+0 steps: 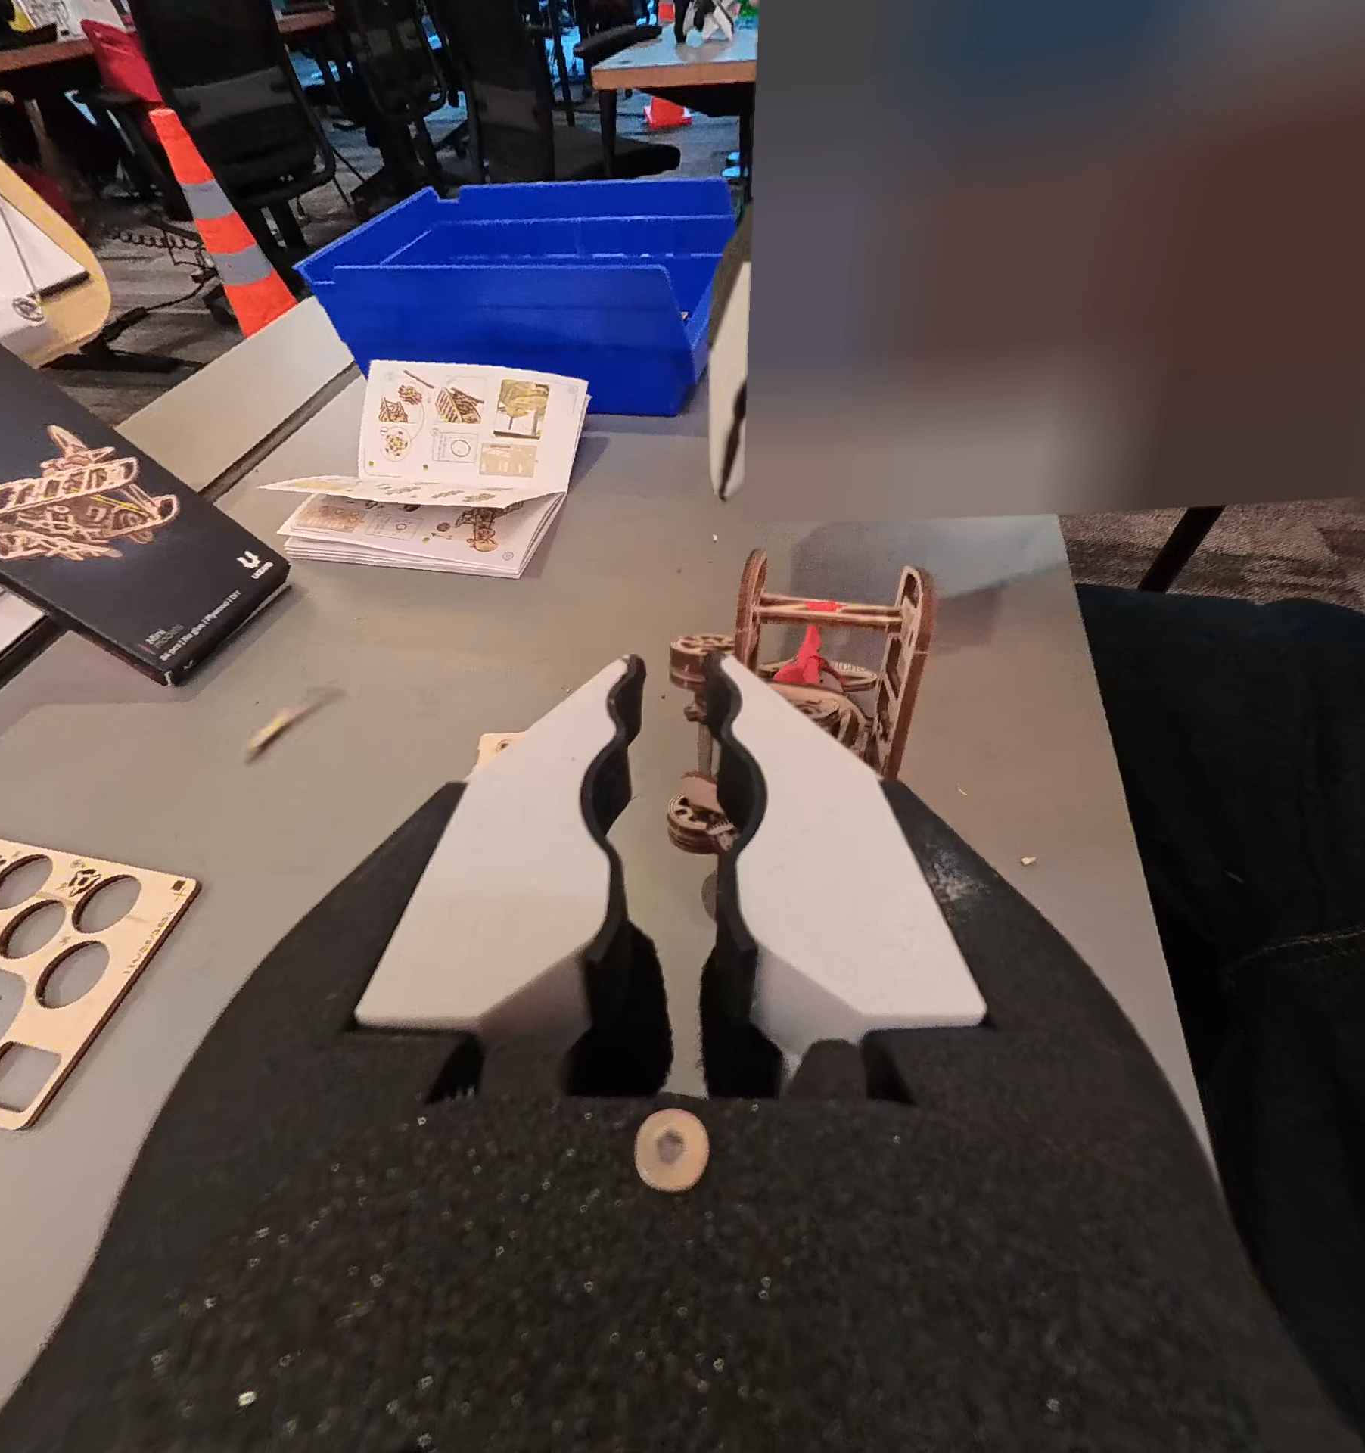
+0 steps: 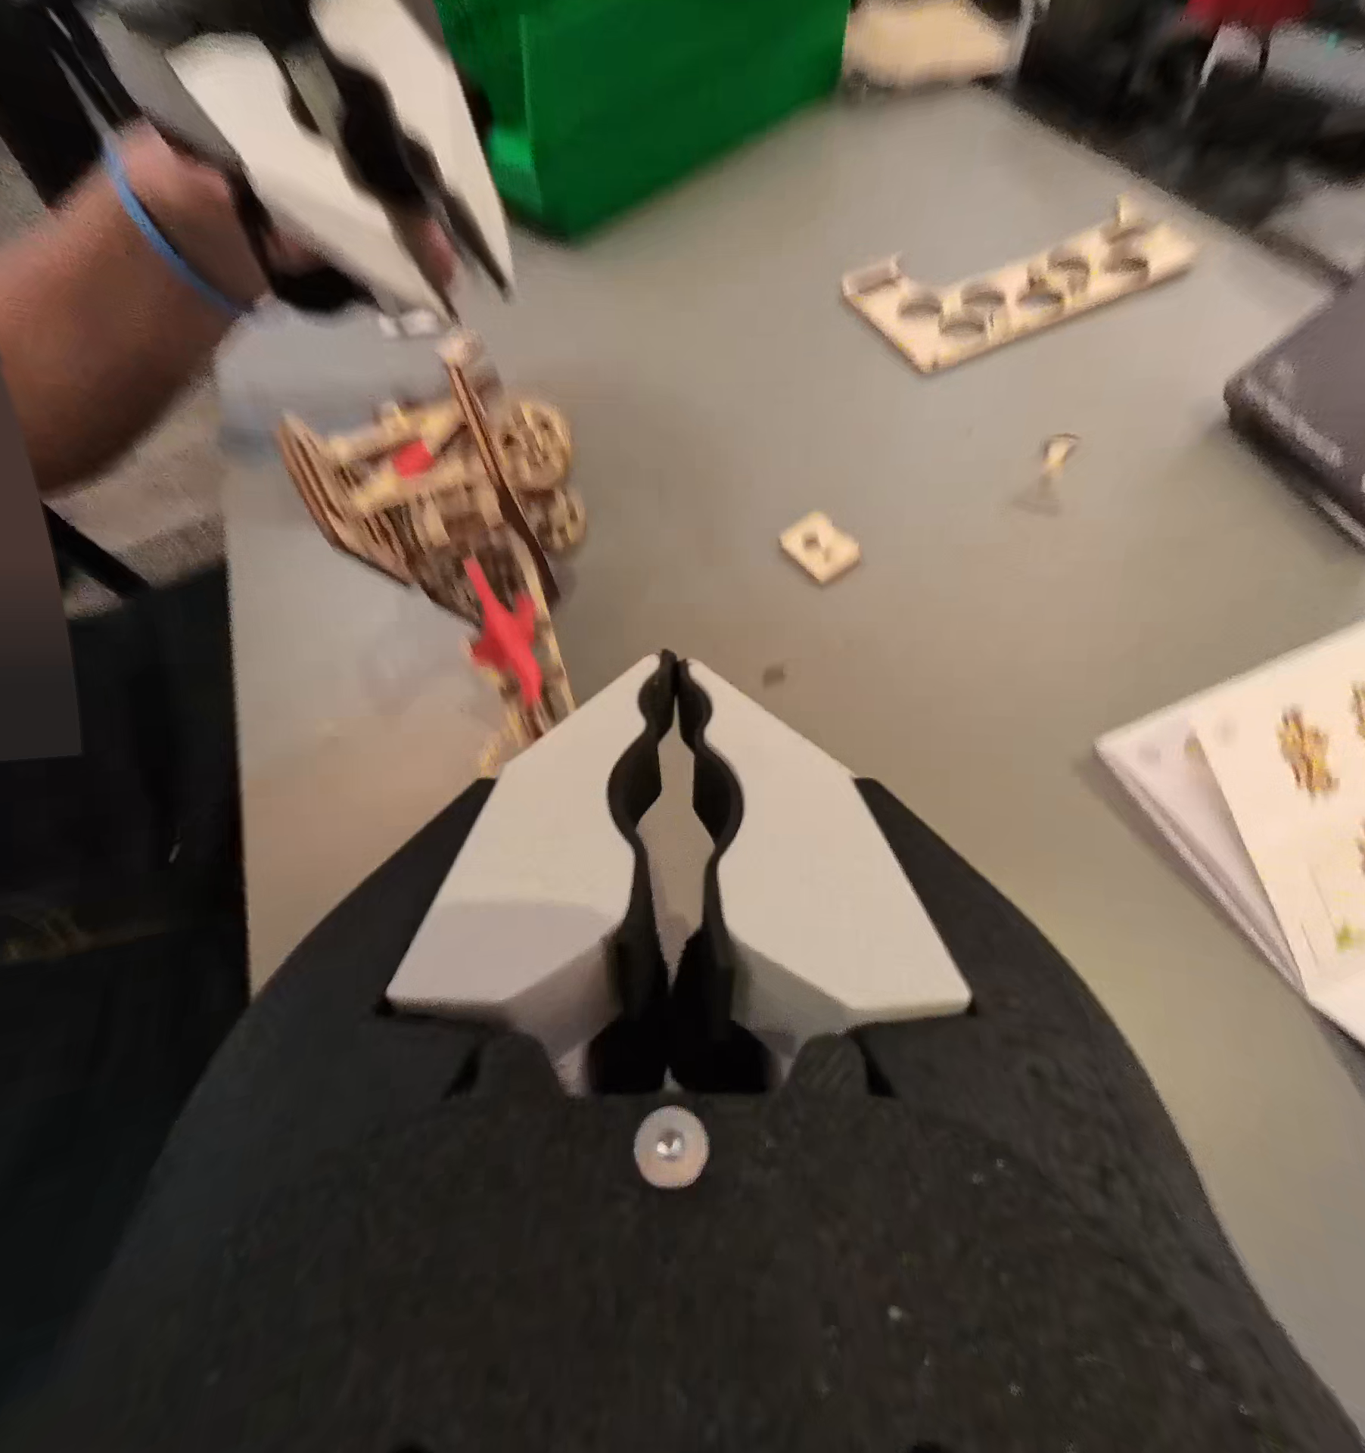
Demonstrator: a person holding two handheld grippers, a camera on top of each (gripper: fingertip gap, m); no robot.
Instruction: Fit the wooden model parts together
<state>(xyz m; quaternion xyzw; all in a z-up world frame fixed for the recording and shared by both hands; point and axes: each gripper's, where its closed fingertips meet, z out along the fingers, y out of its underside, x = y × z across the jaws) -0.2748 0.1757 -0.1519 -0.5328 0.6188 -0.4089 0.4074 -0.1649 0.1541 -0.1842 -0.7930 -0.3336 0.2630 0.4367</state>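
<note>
The wooden model [image 1: 836,652], a brown lattice frame with wheels and red bits, stands on the grey table [image 1: 428,652] near its right edge. My left gripper [image 1: 671,668] is just above its wheel end, with the jaws a narrow gap apart and only table showing between the tips. The right wrist view shows the left gripper [image 2: 459,299] tip-down over the model [image 2: 428,487]. My right gripper [image 2: 673,668] is shut, its black pads touching at the tip, right of the model. A small square wooden piece [image 2: 818,546] lies loose on the table.
A punched-out wooden sheet [image 1: 50,943] lies at the left. An open instruction booklet [image 1: 443,472], a black box [image 1: 98,519] and a blue bin [image 1: 522,291] lie farther off. A small wooden part [image 2: 1053,472] lies loose. A person's arm [image 2: 98,338] holds the left gripper. Across from one pair of fingers to the other is roughly 12 cm. The small square wooden piece [image 2: 818,546] is about 15 cm from both grippers' fingertips.
</note>
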